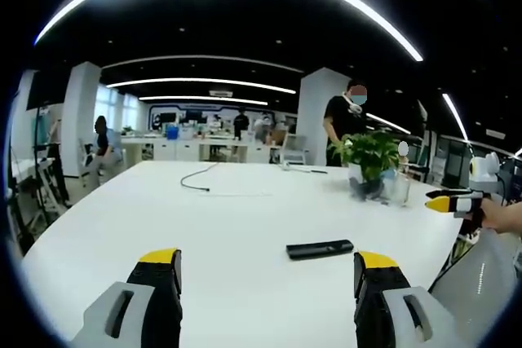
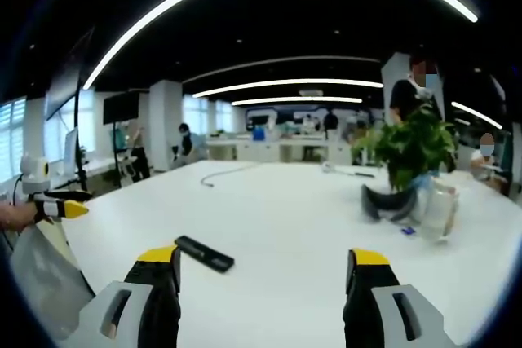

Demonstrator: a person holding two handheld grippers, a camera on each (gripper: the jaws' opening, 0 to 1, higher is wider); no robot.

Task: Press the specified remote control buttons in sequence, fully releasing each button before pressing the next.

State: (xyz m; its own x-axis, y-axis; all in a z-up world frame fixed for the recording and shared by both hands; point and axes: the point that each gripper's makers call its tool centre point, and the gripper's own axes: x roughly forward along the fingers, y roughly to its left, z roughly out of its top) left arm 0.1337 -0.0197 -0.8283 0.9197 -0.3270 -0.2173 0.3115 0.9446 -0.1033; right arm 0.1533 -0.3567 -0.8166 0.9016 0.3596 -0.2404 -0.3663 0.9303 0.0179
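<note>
Plant (image 1: 371, 155) stood far back on the white worktop (image 1: 236, 226), away from the black remote (image 1: 320, 248). Both tools, left tool (image 1: 269, 270) and right tool (image 2: 265, 270), were spread apart, holding nothing.

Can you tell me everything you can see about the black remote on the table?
The remote control is a slim, black, bar-shaped thing, plastic by its look. It lies flat on the white table, alone, with nothing touching it but the tabletop. Both grippers sit apart from it, jaws open. Its buttons are too small to make out.
</note>
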